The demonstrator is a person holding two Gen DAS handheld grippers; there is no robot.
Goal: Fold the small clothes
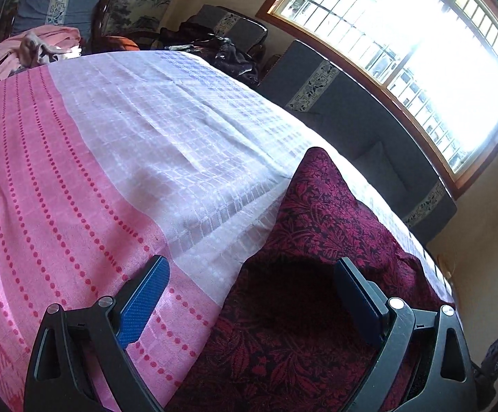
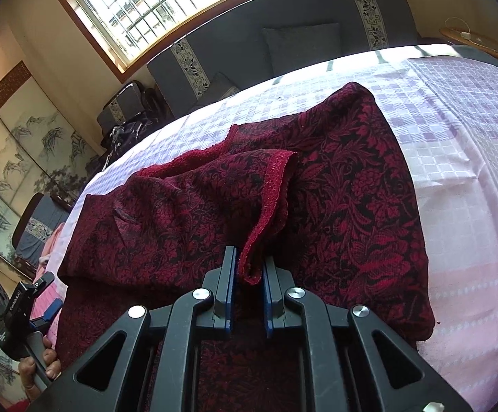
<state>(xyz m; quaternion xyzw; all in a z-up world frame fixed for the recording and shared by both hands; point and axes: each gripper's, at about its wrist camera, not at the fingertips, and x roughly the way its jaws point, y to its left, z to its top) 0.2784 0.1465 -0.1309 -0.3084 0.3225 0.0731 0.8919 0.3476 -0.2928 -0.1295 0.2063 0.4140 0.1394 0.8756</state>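
Observation:
A dark red garment (image 2: 335, 185) with a black flower pattern lies on the pink and white cloth (image 2: 462, 158) that covers the table. In the right wrist view my right gripper (image 2: 250, 267) is shut on a lifted fold of the garment's red-edged hem (image 2: 266, 206), which stands up between the blue pads. In the left wrist view my left gripper (image 1: 249, 267) is open and wide, low over the garment's corner (image 1: 321, 213); one blue pad is over the pink cloth (image 1: 43, 178), the other over the garment. Nothing sits between its fingers. The left gripper (image 2: 39, 305) shows at the right wrist view's left edge, held by a hand.
A grey sofa (image 2: 283, 48) runs along the far side of the table under a bright barred window (image 2: 139, 3). A dark bag (image 1: 228, 55) and a pile of pink clothes (image 1: 36, 48) on a chair lie beyond the table's far end. A painted screen (image 2: 19, 151) stands at the left.

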